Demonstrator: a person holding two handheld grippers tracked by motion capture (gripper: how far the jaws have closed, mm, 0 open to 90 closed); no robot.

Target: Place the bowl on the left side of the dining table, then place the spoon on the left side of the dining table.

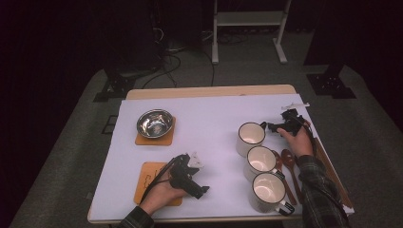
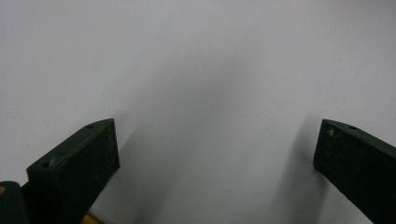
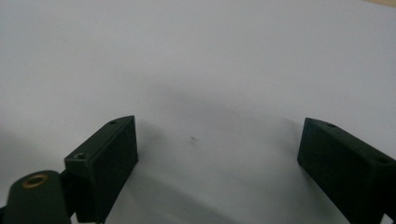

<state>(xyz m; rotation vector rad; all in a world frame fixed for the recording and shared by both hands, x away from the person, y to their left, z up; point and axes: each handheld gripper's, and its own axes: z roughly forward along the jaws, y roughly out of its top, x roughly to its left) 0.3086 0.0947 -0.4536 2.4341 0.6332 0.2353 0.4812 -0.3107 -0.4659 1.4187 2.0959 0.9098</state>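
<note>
Looking down from the high view, the table (image 1: 209, 91) is covered by a white sheet, and nothing on it has been lifted yet. The right gripper (image 1: 274, 127) sits close to the table's right edge, its tips just beside the handle of the farthest mug (image 1: 250, 138), the nearest thing to it. Two more mugs, the middle mug (image 1: 261, 162) and the near mug (image 1: 268, 191), stand in a row toward the near edge, with wooden spoons (image 1: 288, 164) lying just beside them on the right. The left gripper (image 1: 199, 189) rests near the near edge, next to an empty cork coaster (image 1: 151, 176). A steel bowl (image 1: 154, 123) already sits on a second coaster (image 1: 155, 138) toward the far left corner. Judging from this layout, the bowl's coaster is filled, the other is bare, and all three mugs wait in place, so the work seems to be at its start.

In the left gripper view, the jaws stand wide apart over bare white sheet (image 2: 201, 70), with nothing between them; a sliver of orange coaster shows at the bottom edge.

In the right gripper view, the jaws are likewise spread wide, released and empty, over plain white sheet. The mug is not between them, so the reach toward its handle looks unfinished, and grasping, carrying and setting down all remain.
</note>
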